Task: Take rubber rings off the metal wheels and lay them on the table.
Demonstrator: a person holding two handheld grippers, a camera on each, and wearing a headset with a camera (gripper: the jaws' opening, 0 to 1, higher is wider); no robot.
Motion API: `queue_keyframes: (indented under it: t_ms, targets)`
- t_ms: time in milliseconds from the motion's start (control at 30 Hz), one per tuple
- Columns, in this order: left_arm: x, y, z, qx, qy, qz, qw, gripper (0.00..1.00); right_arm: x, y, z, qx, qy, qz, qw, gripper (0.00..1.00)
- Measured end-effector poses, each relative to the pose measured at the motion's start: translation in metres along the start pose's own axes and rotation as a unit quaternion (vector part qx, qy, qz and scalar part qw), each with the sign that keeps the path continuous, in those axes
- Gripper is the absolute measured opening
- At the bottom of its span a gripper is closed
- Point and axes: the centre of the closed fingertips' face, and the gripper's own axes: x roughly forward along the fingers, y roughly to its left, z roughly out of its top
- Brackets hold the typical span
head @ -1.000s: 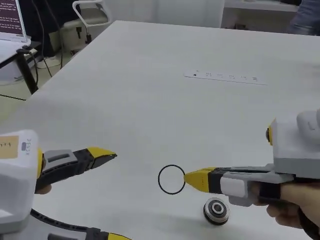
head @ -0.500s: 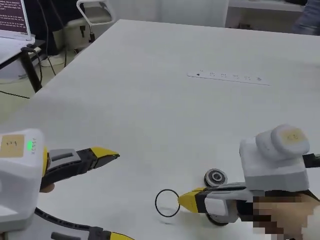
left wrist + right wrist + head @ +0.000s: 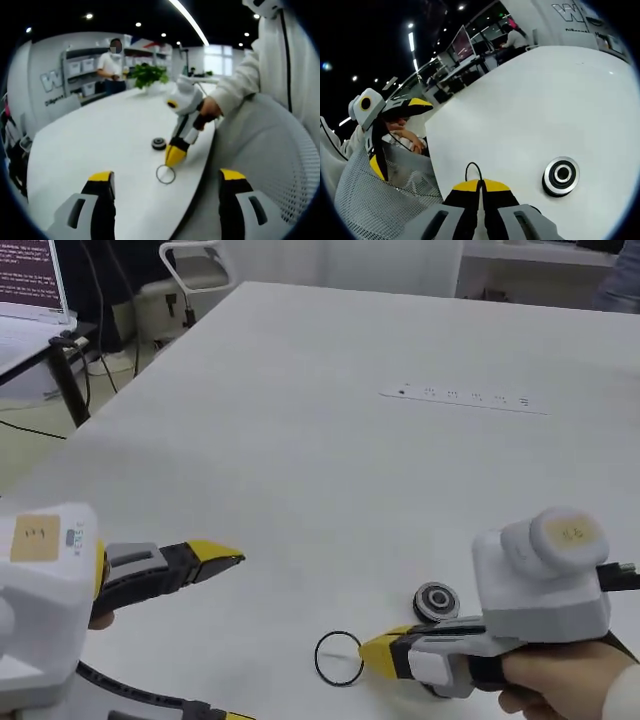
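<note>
- The rubber ring is off the metal wheel and sits low at the table, near the wheel but apart from it.
- My right gripper pinches the ring's rim with its jaws closed. I judge I'm laying it down, though I can't tell if it touches the surface.
- My left gripper waits with jaws spread wide, holding nothing, well clear of the ring.

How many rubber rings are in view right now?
1. The ring is pinched in the right gripper, whose jaws are shut, down at the table near its front edge, left of the wheel. More could be hidden behind that gripper.
</note>
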Motion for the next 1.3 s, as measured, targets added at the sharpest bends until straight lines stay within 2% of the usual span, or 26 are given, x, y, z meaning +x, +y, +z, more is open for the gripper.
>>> queue_keyframes:
  t_ms: [200,533,833,1000,1067,1300]
  targets:
    - [0.0,0.0,0.0,0.001,0.002,0.0,1.0,0.86,0.002,0.0,-0.003,-0.026,0.01,-0.008,0.9996,0.04]
    - [-0.001,0.0,-0.001,0.003,0.004,0.0,1.0,0.86,-0.004,-0.002,0.005,-0.049,0.001,-0.018,0.9986,0.07]
    - [0.0,-0.002,-0.001,0.003,0.005,-0.006,1.0,0.86,-0.024,0.0,0.03,-0.059,-0.042,-0.02,0.9971,0.07]
    - [0.0,-0.003,0.001,0.003,0.001,-0.008,1.0,0.87,-0.045,-0.003,0.049,-0.063,-0.081,-0.027,0.9944,0.08]
    - [0.001,-0.004,0.0,0.008,0.007,-0.011,0.9999,0.86,-0.054,-0.004,0.054,-0.06,-0.095,-0.03,0.9932,0.08]
    - [0.001,-0.006,0.003,0.021,0.009,-0.016,0.9996,0.88,-0.083,-0.015,0.069,-0.056,-0.135,-0.051,0.9879,0.11]
